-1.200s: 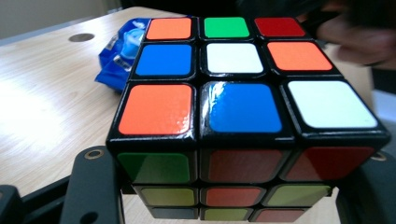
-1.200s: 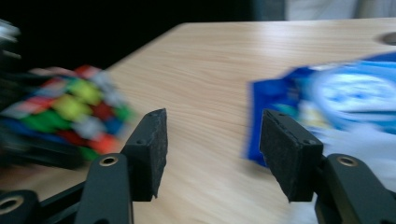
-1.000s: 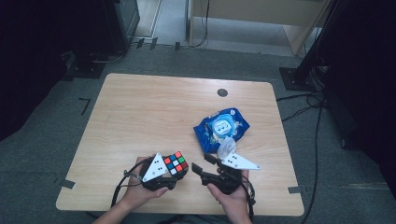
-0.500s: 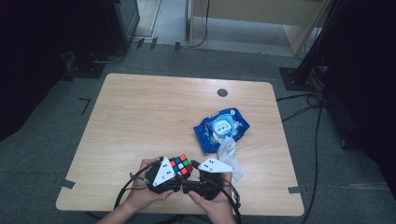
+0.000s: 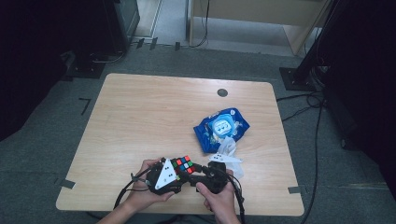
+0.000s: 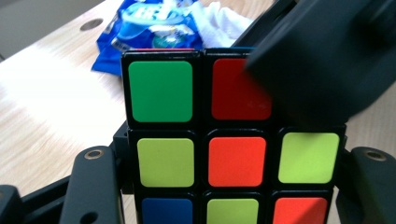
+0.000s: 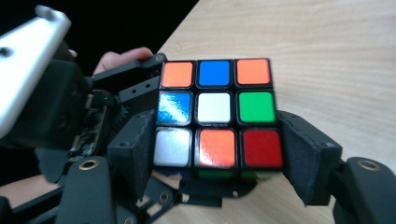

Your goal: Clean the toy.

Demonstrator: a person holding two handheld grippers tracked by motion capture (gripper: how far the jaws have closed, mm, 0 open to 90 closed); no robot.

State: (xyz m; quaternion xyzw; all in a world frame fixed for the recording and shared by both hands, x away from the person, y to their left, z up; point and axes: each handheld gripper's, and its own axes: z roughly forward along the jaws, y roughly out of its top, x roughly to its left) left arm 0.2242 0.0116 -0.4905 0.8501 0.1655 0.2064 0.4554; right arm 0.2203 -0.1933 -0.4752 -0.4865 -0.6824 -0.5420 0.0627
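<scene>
A Rubik's cube (image 5: 183,164) is held just above the table's front edge between both grippers. My left gripper (image 5: 175,172) is shut on it; in the left gripper view its jaws clamp the lower rows of the cube (image 6: 161,91) from both sides. My right gripper (image 5: 200,171) comes in from the right. In the right gripper view its pads (image 7: 133,154) lie against both sides of the bottom row of the cube (image 7: 214,107). Its jaws have just been closing with the cube between them. One right jaw covers the cube's top right corner in the left gripper view.
A blue pack of wet wipes (image 5: 222,126) lies right of centre on the wooden table (image 5: 140,112), with a crumpled white wipe (image 5: 229,150) just in front of it, close to my right hand. A dark round hole (image 5: 222,92) sits near the far edge.
My right gripper has moved left from beside the white wipe onto the cube. The left gripper has kept the cube in nearly the same place.
</scene>
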